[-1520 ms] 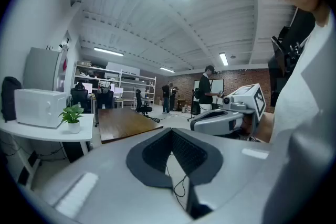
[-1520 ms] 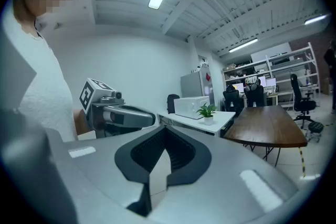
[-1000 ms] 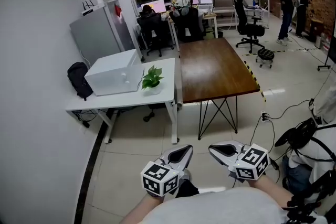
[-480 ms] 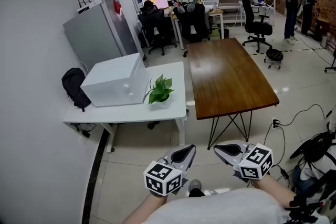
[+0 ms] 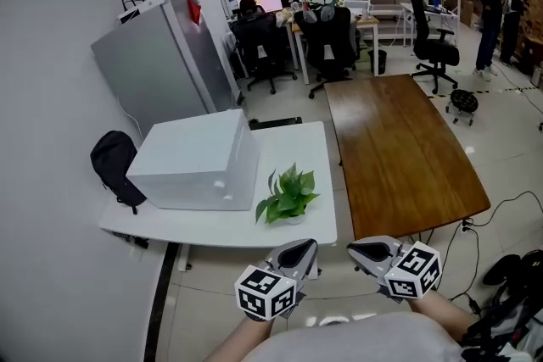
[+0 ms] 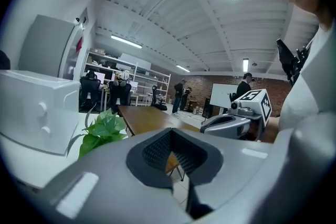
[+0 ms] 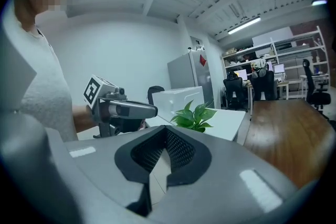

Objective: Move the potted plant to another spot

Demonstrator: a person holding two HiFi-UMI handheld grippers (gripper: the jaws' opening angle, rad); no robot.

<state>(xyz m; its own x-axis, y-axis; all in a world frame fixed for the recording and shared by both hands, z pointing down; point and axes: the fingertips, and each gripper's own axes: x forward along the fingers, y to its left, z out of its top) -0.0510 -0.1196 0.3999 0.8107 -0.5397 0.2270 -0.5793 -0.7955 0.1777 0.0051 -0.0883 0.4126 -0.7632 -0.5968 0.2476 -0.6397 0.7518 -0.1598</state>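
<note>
The potted plant (image 5: 288, 197), green leaves in a small white pot, stands near the front right corner of the white table (image 5: 318, 182). It also shows in the left gripper view (image 6: 105, 131) and the right gripper view (image 7: 195, 115). My left gripper (image 5: 304, 244) is just short of the table's front edge, below the plant, shut and empty. My right gripper (image 5: 361, 247) is beside it to the right, also shut with nothing held. Both are apart from the plant. Each gripper view shows the other gripper alongside: the right gripper (image 6: 231, 123) and the left gripper (image 7: 131, 109).
A large white box (image 5: 195, 161) fills the table's left part, close beside the plant. A dark wooden table (image 5: 399, 153) adjoins on the right. A grey cabinet (image 5: 161, 64) and a black backpack (image 5: 114, 165) stand at the left wall. Office chairs, desks and people are farther back.
Both grippers and the view have advanced toward the white table. The plant, far ahead a second ago, now stands just beyond the fingertips. Both grippers stay shut.
</note>
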